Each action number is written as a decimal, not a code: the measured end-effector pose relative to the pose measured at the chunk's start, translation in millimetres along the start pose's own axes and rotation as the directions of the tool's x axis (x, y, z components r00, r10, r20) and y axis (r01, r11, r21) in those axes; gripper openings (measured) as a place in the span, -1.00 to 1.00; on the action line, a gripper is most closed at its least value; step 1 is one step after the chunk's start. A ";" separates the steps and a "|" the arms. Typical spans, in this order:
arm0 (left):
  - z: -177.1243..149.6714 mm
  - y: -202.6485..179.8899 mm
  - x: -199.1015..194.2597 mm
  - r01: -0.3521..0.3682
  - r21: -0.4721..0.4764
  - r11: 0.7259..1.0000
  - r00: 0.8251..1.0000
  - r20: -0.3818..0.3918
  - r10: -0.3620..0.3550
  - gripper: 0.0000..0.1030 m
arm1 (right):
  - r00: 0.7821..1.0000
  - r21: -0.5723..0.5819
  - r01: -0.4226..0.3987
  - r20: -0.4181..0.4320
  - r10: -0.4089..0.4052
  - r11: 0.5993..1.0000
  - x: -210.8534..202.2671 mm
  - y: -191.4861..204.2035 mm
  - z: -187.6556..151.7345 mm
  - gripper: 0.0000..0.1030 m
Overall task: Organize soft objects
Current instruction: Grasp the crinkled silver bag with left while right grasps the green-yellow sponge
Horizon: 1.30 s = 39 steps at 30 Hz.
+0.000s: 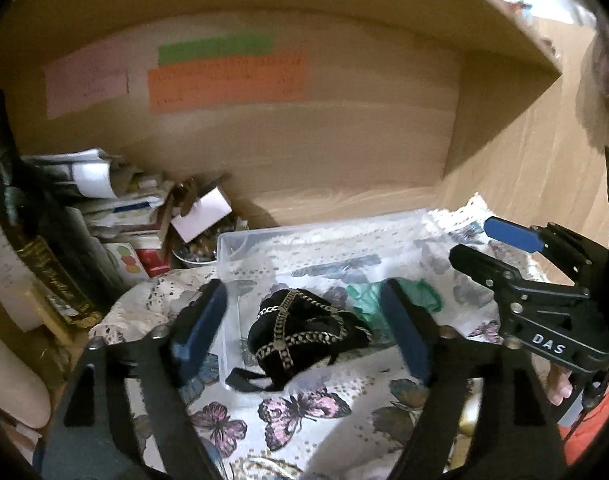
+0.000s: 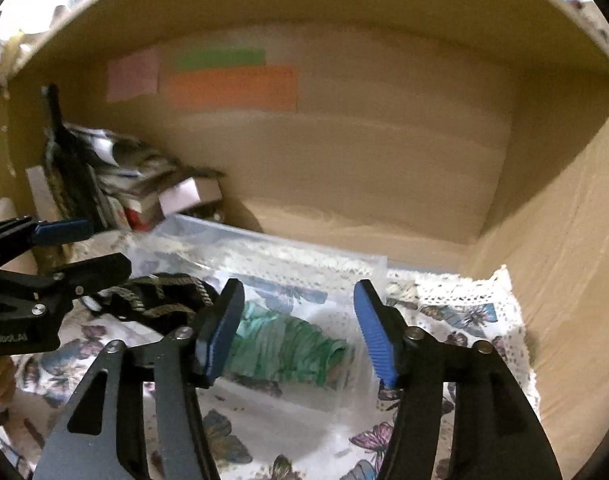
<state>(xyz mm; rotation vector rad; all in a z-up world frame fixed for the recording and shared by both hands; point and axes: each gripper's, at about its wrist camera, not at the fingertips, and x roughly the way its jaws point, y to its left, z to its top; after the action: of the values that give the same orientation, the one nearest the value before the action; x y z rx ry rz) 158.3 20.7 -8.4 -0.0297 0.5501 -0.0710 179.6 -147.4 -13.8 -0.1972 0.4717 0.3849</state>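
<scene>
A clear plastic bin (image 1: 240, 240) stands on a butterfly-print cloth (image 1: 304, 408) in a wooden alcove. Inside lie a black soft item with gold braid (image 1: 300, 328) and a green cloth (image 1: 364, 300). My left gripper (image 1: 304, 332) is open, its jaws on either side of the black item and just above it. My right gripper (image 2: 300, 328) is open over the green cloth (image 2: 284, 344), holding nothing. It also shows in the left wrist view (image 1: 492, 244) at the right. The left gripper shows at the left of the right wrist view (image 2: 92, 248), and the black item (image 2: 160, 296) beside it.
A pile of papers, boxes and books (image 1: 116, 208) crowds the back left corner, with a dark bottle (image 1: 36, 248) in front. Coloured paper notes (image 1: 228, 76) are stuck on the back wall. The alcove's wooden side wall (image 2: 564, 240) is close on the right.
</scene>
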 end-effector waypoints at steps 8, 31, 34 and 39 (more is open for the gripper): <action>-18.1 -4.1 -42.5 -0.037 0.008 0.999 0.997 0.072 0.036 0.99 | 0.995 -0.019 -0.010 0.097 0.012 1.000 -56.7 13.9 -12.5 0.34; -127.3 -16.7 -38.0 -0.048 0.032 0.998 0.991 -0.122 0.052 0.99 | 0.993 0.008 -0.114 -0.032 0.114 0.993 -72.3 43.4 -99.8 0.46; -135.9 -19.0 -32.8 -0.029 0.033 0.999 0.988 -0.152 0.034 0.99 | 0.990 0.020 -0.126 -0.069 0.127 0.992 -66.8 45.0 -110.0 0.46; -145.0 -21.9 -27.1 -0.020 0.049 0.999 0.985 -0.168 0.028 0.99 | 0.980 0.037 -0.154 -0.125 0.158 0.987 -59.7 44.9 -124.5 0.43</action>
<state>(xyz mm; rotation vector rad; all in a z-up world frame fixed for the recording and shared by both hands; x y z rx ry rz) 58.1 -0.5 -116.8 0.0294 0.7179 -0.0629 62.3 -159.2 -98.5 -0.1595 0.6203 0.5212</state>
